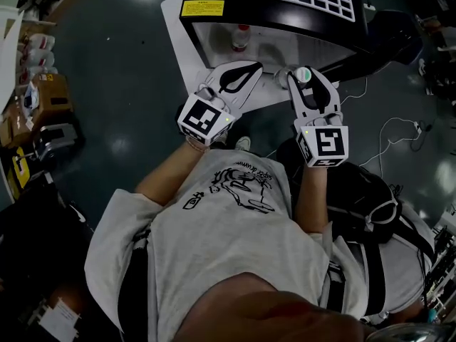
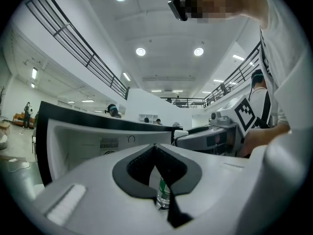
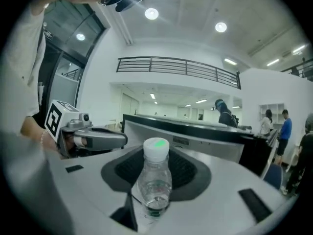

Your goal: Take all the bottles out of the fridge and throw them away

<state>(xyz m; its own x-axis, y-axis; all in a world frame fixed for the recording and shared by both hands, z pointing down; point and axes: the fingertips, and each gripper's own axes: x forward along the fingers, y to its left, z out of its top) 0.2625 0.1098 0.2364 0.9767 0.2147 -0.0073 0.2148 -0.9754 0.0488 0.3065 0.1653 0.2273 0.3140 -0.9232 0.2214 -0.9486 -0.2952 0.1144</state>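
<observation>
Bottles are coming out of the fridge [image 1: 285,14], and by my reading the step in hand is the carry-off. One clear bottle [image 3: 155,180] with a white, green-dabbed cap stands upright in the right gripper [image 1: 307,84], whose pads pinch it below the shoulder. The jaws are part-way apart to the bottle's width, so this one is held in the air in front of the fridge opening. The left gripper [image 2: 156,153] has its pads drawn almost together. A second bottle [image 2: 164,192], showing only a sliver of green label and clear plastic, sits low in the gap near the jaw roots. It looks clamped there, though little of it can be seen. A third bottle [image 1: 241,37] stands inside the lit fridge compartment, apart from both grippers, so the task is not finished. The next move calls for turning away from the fridge to find a bin, which no view shows. Both grips must hold meanwhile, the left one especially, since its hold looks shallow. Both forearms are bent and held forward from the chest. The two grippers sit side by side just in front of the opening, roughly level, with their marker cubes toward the person.
</observation>
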